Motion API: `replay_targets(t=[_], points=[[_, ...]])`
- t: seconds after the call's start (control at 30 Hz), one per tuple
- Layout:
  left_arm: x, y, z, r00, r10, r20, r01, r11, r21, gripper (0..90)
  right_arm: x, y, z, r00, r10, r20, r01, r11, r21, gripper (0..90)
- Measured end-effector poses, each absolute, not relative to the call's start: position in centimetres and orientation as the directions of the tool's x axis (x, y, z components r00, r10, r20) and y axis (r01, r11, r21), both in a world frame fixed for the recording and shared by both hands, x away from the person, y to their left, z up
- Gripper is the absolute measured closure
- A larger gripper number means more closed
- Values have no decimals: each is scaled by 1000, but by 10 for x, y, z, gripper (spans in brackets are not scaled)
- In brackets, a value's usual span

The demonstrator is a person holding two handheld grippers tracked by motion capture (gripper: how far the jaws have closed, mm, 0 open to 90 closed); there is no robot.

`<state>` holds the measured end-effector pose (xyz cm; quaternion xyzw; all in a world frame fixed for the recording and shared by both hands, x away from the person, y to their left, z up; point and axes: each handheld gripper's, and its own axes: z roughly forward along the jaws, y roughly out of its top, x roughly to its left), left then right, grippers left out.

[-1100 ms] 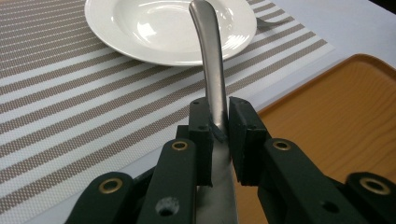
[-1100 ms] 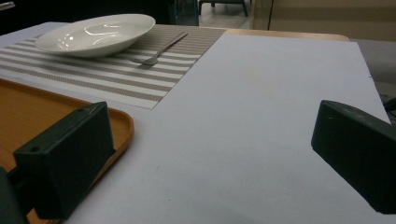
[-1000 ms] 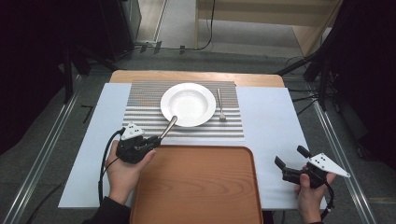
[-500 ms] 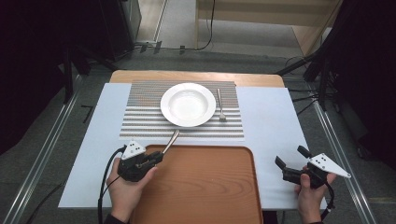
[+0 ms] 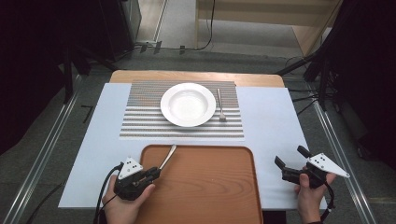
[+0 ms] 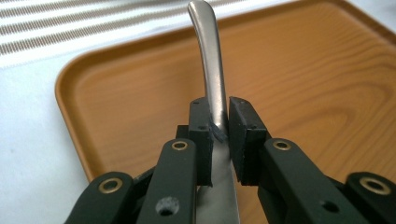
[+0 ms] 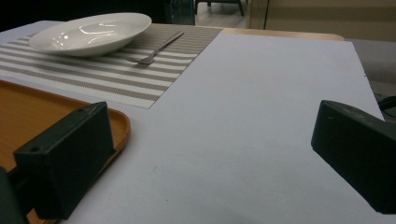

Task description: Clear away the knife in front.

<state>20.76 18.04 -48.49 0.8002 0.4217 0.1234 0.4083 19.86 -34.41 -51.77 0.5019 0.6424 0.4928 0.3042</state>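
My left gripper (image 5: 156, 171) (image 6: 218, 116) is shut on a silver metal utensil (image 5: 167, 157) (image 6: 210, 60), held over the near left part of a brown wooden tray (image 5: 210, 196) (image 6: 327, 70). The utensil's curved handle points away from the gripper toward the tray's far rim. My right gripper (image 5: 290, 156) (image 7: 212, 158) stands open at the table's right front, just right of the tray (image 7: 28, 116), with nothing between its jaws. A white deep plate (image 5: 188, 104) (image 7: 88, 30) sits on a striped placemat (image 5: 140, 121) (image 7: 70, 70), with a fork (image 5: 220, 105) (image 7: 159, 46) to its right.
A pale blue-white sheet (image 5: 271, 121) covers the wooden table (image 5: 196, 75) under the mat and tray. Metal rails (image 5: 46, 140) run along both sides of the table. Dark stands and cables lie on the floor beyond.
My left gripper has carried the utensil from beside the plate toward the person and right, over the tray's near left part. The right gripper has stayed put.
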Motion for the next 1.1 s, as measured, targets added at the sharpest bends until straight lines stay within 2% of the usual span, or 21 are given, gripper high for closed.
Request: replay_targets(t=[0.33,0.8,0.93,0.97,1.07,1.1], points=[[202,159,-489,626,771,-114,583,-366,725,791,199,-343,-518,-312,946,90,345,25,938,0],[206,149,-498,617,783,-77,617,-421,665,787,200,-343,-517,-319,944,89,346,28,938,0],[209,157,-496,627,764,-151,616,-367,697,680,200,-342,-517,-322,943,84,346,35,938,0],[210,159,-495,631,760,-157,606,-356,712,679,200,-342,-517,-323,943,84,346,35,938,0],[212,161,-490,647,749,-142,564,-345,750,779,201,-342,-517,-323,943,84,347,35,937,0],[213,160,-489,653,745,-140,555,-345,757,839,201,-342,-517,-324,942,84,348,36,937,0]])
